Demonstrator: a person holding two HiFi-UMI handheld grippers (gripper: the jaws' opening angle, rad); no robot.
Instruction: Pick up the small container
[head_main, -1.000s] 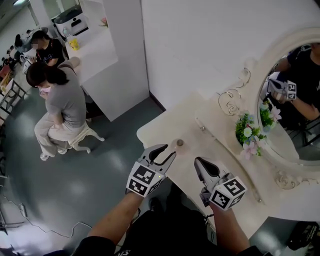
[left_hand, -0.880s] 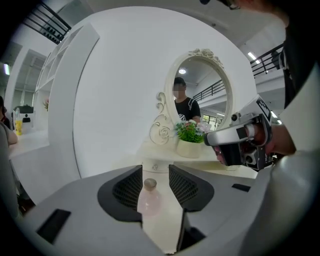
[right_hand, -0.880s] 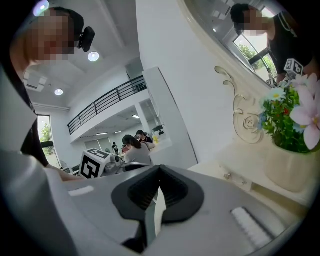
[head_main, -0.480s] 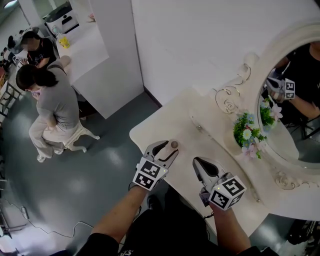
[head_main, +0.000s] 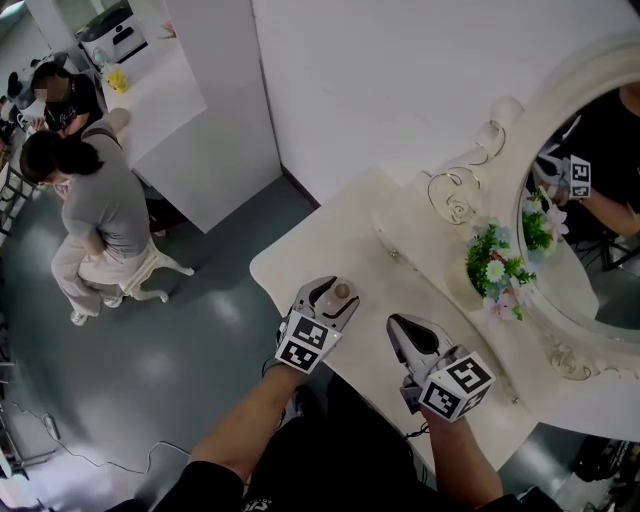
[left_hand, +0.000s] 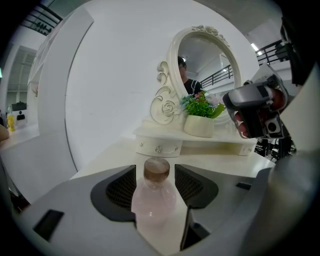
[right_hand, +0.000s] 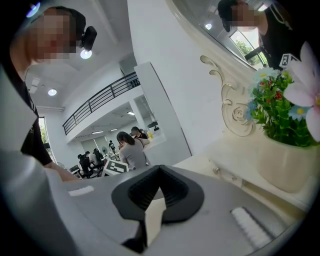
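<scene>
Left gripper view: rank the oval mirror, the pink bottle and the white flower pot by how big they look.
1. oval mirror
2. pink bottle, though it looms large only because it stands close, between the jaws
3. white flower pot

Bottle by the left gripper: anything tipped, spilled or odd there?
Nothing stands out. The bottle stands upright and capped on the table, with no spill visible. The left gripper has just been opening its jaws, which flank the bottle without pressing it.

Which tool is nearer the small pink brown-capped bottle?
Left. The left tool has just opened its jaws around the small pink brown-capped bottle; the right tool sits apart, shut.
</scene>
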